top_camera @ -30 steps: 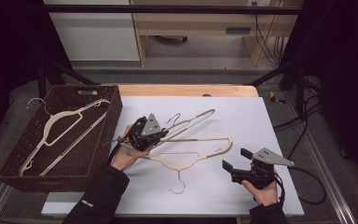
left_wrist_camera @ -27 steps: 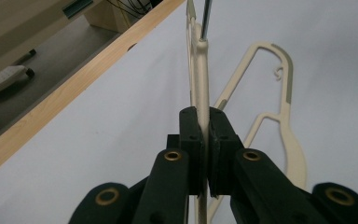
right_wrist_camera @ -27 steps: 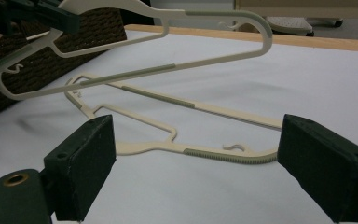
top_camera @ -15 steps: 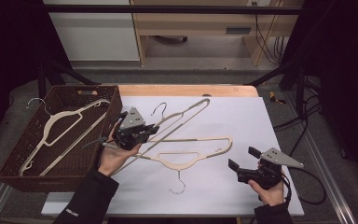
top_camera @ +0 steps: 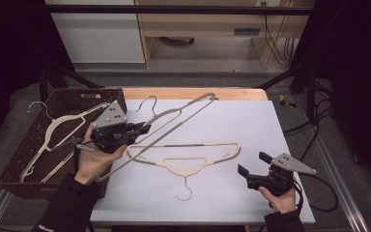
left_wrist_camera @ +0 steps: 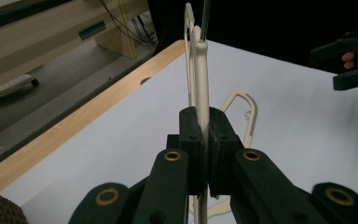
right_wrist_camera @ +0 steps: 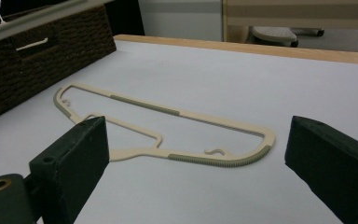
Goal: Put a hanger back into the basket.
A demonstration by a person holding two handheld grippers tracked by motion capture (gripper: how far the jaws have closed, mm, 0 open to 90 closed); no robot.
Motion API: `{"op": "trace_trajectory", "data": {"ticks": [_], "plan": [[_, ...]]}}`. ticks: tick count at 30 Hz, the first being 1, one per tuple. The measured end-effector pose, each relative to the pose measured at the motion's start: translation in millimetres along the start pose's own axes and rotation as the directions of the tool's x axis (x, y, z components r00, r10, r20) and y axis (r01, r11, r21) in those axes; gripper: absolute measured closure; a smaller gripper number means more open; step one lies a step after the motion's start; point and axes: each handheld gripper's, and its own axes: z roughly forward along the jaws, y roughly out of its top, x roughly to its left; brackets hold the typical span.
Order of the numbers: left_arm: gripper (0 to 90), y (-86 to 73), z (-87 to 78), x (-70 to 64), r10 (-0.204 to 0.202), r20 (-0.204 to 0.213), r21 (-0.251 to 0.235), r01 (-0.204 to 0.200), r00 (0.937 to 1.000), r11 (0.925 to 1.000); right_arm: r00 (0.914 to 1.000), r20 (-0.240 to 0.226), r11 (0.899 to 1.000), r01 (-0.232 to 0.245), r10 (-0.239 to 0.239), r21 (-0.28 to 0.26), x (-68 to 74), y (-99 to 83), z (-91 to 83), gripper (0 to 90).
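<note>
Beige hanger (top_camera: 174,121) pinched in your left tool (top_camera: 140,129) may snag the basket (top_camera: 72,99) rim at nine o'clock; your right tool (top_camera: 253,169) gapes wide, idle.

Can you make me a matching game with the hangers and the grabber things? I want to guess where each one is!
Things:
1. Lifted hanger
2. Flat hanger
3. Basket hanger
4. Right gripper

Places or states:
A. Open, holding nothing
B. Lying in the brown basket
C. Pinched in the left gripper
D. Lying on the white table

Pairs: 1-C, 2-D, 3-B, 4-A
</note>
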Motion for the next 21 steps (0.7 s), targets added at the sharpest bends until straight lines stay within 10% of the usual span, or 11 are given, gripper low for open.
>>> {"op": "trace_trajectory", "data": {"ticks": [9, 21], "plan": [[86.3, 7.8, -39.2, 22.0, 0.04, -0.061, 0.002, -0.04, 0.9973, 0.9992, 1.0, 0.001, 1.0, 0.001, -0.001, 0.002, -0.5, -0.2, 0.1, 6.7], [86.3, -13.9, -71.4, 74.2, -0.016, -0.166, 0.029, 0.021, 0.9859, 0.9994, 1.0, -0.002, 1.0, 0.002, -0.002, 0.013, 0.0, -0.6, 1.3, 6.7]]}}
